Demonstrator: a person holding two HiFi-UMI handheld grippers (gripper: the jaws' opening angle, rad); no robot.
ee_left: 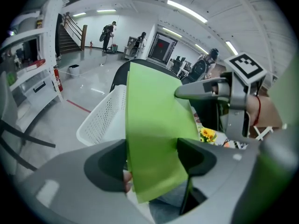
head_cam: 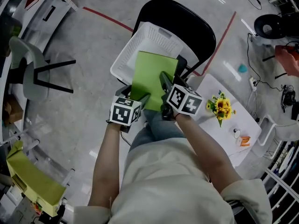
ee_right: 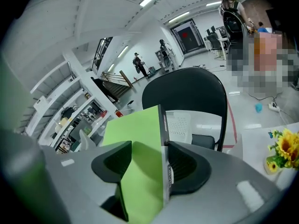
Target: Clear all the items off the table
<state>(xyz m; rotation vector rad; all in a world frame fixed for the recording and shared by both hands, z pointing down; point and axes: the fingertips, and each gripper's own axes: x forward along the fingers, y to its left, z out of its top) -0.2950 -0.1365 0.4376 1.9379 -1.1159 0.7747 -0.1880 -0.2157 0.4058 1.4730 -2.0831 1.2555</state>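
Green book (head_cam: 152, 73) clamped by your left gripper (head_cam: 140, 101) and right gripper (head_cam: 165, 80) over the white basket (head_cam: 156, 38); drop-off looks next: lower, release.

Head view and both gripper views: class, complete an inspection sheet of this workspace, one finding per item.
Surface: white table at the right, not yet cleared.
Job's things: green book held in the air above the white basket; sunflowers and a small orange item still lie on the table.
Clutter: yellow-green sheet at lower left.
Grippers: left gripper and right gripper both have their fingers closed on the book.
Cables: black cables on the floor beside the table.
Surroundings: basket sits on a black chair; red floor tape; people far off.
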